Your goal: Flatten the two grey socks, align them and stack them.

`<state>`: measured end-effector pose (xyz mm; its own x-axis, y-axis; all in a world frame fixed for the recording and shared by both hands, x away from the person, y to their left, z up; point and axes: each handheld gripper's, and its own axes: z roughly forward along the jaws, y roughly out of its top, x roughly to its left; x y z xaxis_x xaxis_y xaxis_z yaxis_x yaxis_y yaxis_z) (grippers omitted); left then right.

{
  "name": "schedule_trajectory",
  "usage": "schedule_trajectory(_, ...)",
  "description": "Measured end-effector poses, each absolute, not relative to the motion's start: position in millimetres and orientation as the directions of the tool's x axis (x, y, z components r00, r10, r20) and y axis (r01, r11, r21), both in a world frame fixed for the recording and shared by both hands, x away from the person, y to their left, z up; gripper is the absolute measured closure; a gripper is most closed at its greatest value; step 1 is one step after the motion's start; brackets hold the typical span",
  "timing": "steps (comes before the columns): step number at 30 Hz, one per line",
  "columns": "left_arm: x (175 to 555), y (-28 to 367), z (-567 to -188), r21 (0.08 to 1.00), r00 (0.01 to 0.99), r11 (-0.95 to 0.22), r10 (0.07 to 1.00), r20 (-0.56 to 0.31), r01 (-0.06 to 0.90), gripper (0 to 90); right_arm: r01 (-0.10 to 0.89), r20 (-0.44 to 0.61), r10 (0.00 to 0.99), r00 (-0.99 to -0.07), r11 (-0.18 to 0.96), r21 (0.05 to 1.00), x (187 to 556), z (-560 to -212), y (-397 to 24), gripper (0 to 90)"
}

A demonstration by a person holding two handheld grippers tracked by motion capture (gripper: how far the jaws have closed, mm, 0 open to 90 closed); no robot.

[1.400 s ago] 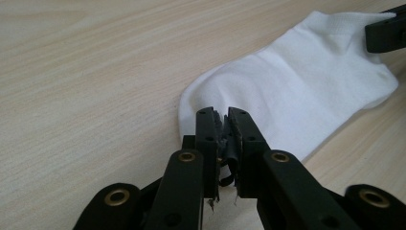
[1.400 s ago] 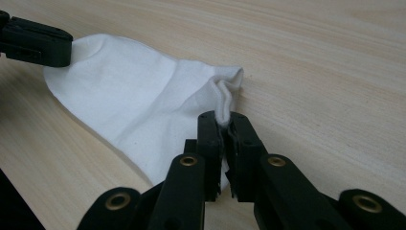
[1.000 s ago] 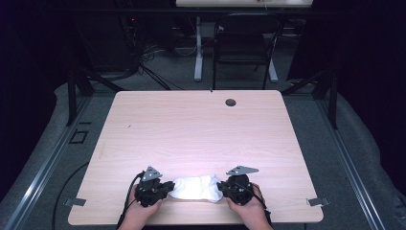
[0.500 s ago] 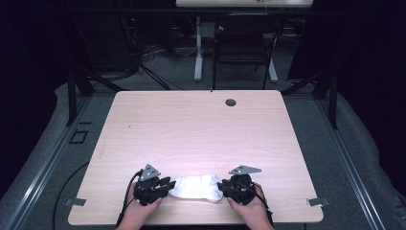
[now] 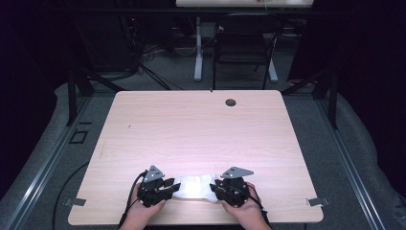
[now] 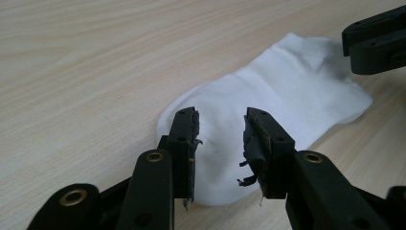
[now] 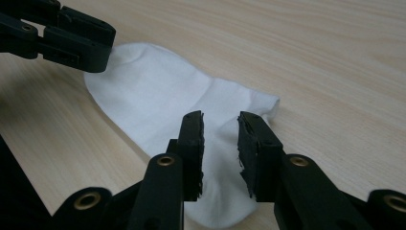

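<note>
Sock: white sock [image 5: 194,186] lies flat on the table [image 5: 201,129] near its front edge, between both grippers; we judge it laid out for smoothing or folding.
Left gripper [image 6: 220,136]: jaws have just been opening, parted over one sock end, pads clear of the fabric.
Right gripper [image 7: 220,136]: jaws likewise just opening, released above the other end.
Hidden: jaw tips cover the sock ends; probably one sock, though we cannot rule out a pair.

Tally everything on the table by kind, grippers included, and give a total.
White sock: 1
Handheld grippers: 2, the left gripper and the right gripper, both with jaws apart over the sock's ends
Round dark grommet in the table: 1
Total: 4
</note>
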<state>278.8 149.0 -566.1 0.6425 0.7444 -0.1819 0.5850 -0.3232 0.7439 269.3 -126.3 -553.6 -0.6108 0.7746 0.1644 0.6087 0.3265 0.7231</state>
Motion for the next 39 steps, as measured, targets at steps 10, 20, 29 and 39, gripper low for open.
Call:
schedule_trajectory(10,282.1,144.6,-577.0,0.728,0.659,-0.359,0.733,-0.167,0.584,63.3,0.630,0.147,0.781,-0.607,0.359,0.689,276.3,-568.9,-123.8,65.6)
schedule_trajectory(20,283.8,144.4,-579.2,0.724,0.655,-0.355,0.735,-0.174,0.591,63.3,0.645,0.154,0.789,-0.595,0.354,0.677,277.7,-570.9,-124.6,66.1)
schedule_trajectory(29,295.0,143.9,-579.0,0.723,0.645,-0.350,0.745,-0.171,0.596,63.5,0.670,0.177,0.792,-0.584,0.346,0.657,289.3,-569.1,-124.9,66.7)
schedule_trajectory(39,311.8,142.4,-580.2,0.728,0.617,-0.316,0.766,-0.182,0.608,63.4,0.688,0.200,0.809,-0.553,0.307,0.658,308.6,-569.9,-124.9,67.0)
